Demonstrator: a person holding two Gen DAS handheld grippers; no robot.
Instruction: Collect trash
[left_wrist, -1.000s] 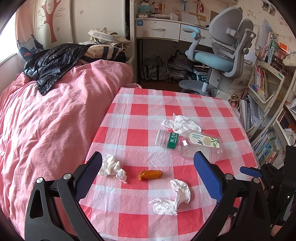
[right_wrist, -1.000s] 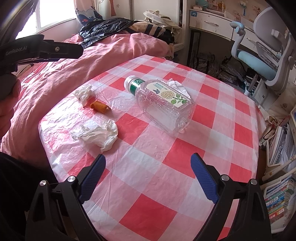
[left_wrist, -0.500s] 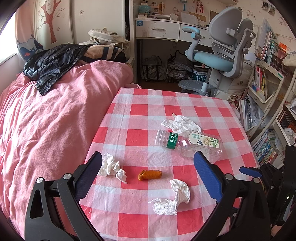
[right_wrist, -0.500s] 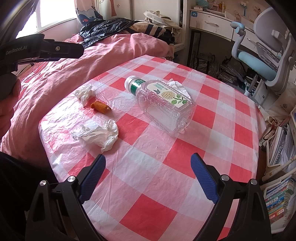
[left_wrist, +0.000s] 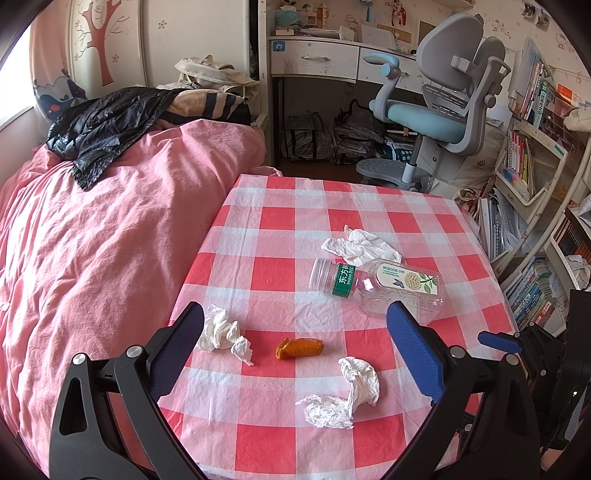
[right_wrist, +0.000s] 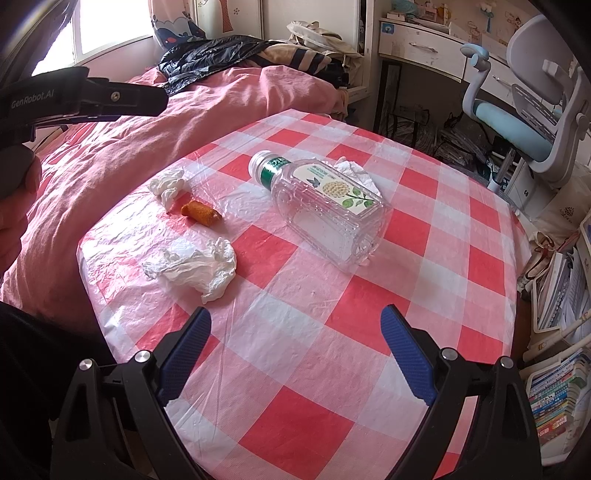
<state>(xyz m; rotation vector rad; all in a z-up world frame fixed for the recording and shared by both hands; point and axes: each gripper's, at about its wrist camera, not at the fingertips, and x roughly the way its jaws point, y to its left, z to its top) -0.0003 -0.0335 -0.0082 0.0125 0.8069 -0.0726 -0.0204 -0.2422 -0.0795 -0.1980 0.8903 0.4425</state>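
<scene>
Above the checked table (left_wrist: 280, 221), left gripper (left_wrist: 295, 339) and right gripper (right_wrist: 295, 347) both gape wide, holding and touching nothing; the clear bottle (right_wrist: 325, 210) lies on its side mid-table, cap aimed toward the bed (left_wrist: 110, 240)

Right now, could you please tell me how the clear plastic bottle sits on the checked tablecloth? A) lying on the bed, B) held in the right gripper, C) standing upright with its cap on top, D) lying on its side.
D: the bottle lies on its side on the tablecloth, cap toward the bed, with both grippers open and holding nothing.
</scene>
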